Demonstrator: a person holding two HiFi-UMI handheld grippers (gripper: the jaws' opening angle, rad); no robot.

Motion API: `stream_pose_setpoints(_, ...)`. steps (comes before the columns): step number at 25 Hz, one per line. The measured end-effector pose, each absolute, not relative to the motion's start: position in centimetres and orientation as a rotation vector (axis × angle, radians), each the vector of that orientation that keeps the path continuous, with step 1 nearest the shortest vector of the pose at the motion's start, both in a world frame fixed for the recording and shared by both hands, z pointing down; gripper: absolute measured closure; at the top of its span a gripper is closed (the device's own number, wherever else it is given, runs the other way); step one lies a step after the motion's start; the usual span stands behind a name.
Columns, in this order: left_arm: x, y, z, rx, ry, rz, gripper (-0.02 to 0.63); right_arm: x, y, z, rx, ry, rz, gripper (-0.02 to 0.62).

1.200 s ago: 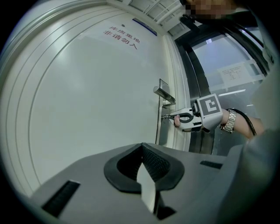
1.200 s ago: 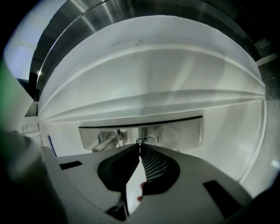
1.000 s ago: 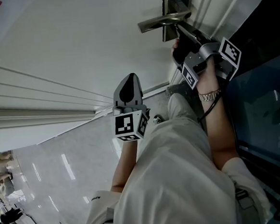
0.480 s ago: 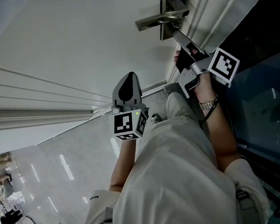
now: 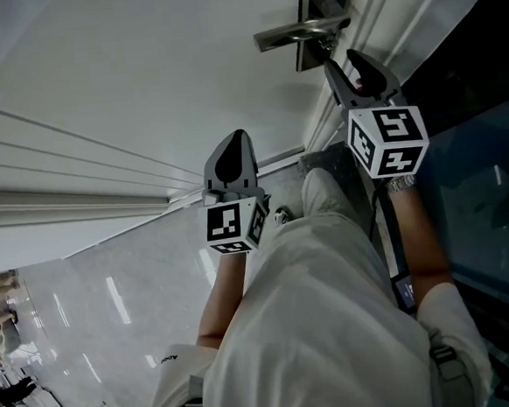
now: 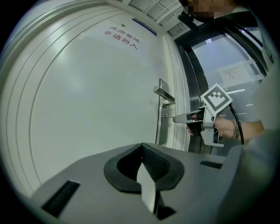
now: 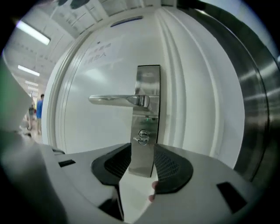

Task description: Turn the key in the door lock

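The right gripper (image 7: 142, 149) is held level just in front of the lock plate (image 7: 148, 83). Its jaws have just been opening and now stand wide, with nothing pressed between them. The key (image 7: 141, 139) is seated in the cylinder low on the lock plate, seen in line with the gap between the jaws but just beyond their tips, so it is not gripped. Its bow appears to lie crosswise. If a further turn is wanted, the jaws should probably be rolled to match the bow, brought squarely over its flat faces and closed fully before any twist is applied. The twist is best kept on the key's own axis, so that the key is neither bent nor drawn out.

The left gripper (image 6: 142, 148) is kept well back from the lock plate and to its left, with its jaws together on nothing, and it is out of the way. The door handle (image 7: 116, 100) juts leftward from the lock plate just above the key and could be struck by a rolling wrist. To the right of the lock plate the door's moulding and a dark frame (image 7: 258, 96) leave little room. Far to the left of the lock plate a person (image 7: 40, 109) is seen, well clear.
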State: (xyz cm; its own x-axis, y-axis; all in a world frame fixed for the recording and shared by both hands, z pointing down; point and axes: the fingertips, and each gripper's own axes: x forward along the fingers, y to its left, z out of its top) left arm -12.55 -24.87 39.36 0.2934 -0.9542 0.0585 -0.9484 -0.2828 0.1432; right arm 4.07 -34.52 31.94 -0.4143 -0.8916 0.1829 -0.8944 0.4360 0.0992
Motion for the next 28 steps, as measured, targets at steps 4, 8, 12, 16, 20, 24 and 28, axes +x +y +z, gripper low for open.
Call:
stream_pose_setpoints(4, -12.8, -24.8, 39.5, 2.395, -1.785, -0.053, 0.597, 3.8, -34.1, 31.6, 1.561, -2.309, -0.301, 0.46)
stream_pose_setpoints(8, -12.8, -24.7, 39.4, 2.402, -1.781, -0.047, 0.597, 3.4, -34.3, 31.3, 1.507, -2.124, -0.579, 0.46)
stream_pose_setpoints(12, -12.8, -24.7, 39.2, 2.409, -1.783, -0.051, 0.597, 2.9, -35.1, 31.2, 1.42, -2.001, -0.724, 0.46)
stream_pose_setpoints(16, -13.0, -24.5, 39.3, 2.403, -1.785, -0.053, 0.597, 1.9, -35.6, 31.4, 1.331, -1.949, -0.804, 0.46)
stream_pose_setpoints(20, -13.5, -24.2, 39.5, 2.386, -1.803, -0.05, 0.597, 1.5, -36.3, 32.0, 1.291, -1.878, -0.857, 0.467)
stream_pose_setpoints(24, -14.4, -23.9, 39.6, 2.365, -1.825, -0.045, 0.597, 1.5, -36.7, 31.7, 1.307, -1.834, -0.901, 0.519)
stream_pose_setpoints(28, -14.7, -23.8, 39.9, 2.354, -1.83, -0.043, 0.597, 1.4, -36.8, 31.7, 1.305, -1.831, -0.903, 0.54)
